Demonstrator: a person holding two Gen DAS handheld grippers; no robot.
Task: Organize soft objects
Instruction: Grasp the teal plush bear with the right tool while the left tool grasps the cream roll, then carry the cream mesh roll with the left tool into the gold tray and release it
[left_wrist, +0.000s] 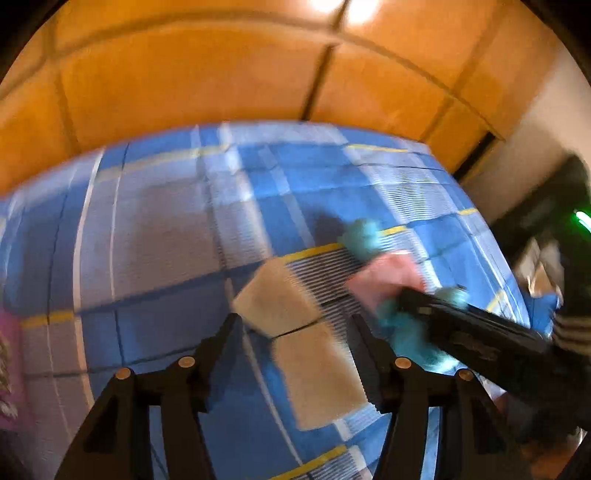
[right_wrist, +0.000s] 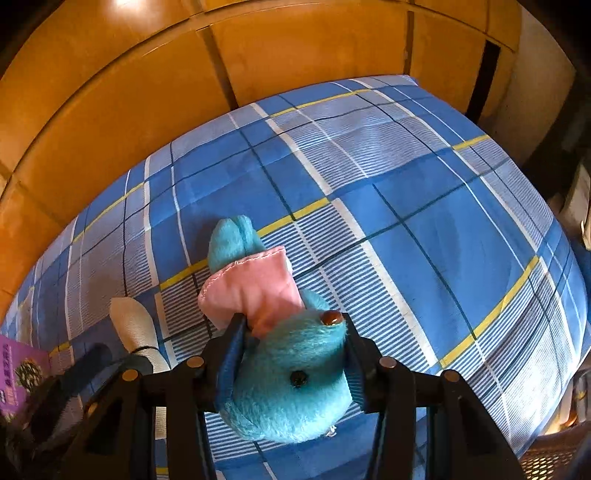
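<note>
Turquoise plush fills the right wrist view: a small stuffed animal (right_wrist: 291, 376) in a pink cloth dress sits head-first between the jaws of the right gripper (right_wrist: 295, 354), whose pads press into either side of its head so that the pile bulges around them, a firm pinch at roughly half opening because the soft head fills the gap. Held by the head, the body and legs trail away from the camera over the middle of the bed (right_wrist: 461, 236), a blue, white and yellow plaid sheet that ends at an orange wooden headboard (right_wrist: 147, 92); whether the toy's feet touch the sheet cannot be told. That grip looks chosen to let the toy hang free for carrying to wherever the soft things are being gathered. In the blurred left wrist view the left gripper (left_wrist: 295, 325) hovers about half open over a cream woven object (left_wrist: 295, 332) tied across its middle by a dark thread, lying on the sheet just beside the toy, toward the bed's left side. Its fingertips (left_wrist: 231, 325) straddle the object, but the blur leaves it unclear whether the pads touch it; I judge they do not yet. A purple printed packet (right_wrist: 18, 380) rests at the bed's near left edge, away from both grippers.
</note>
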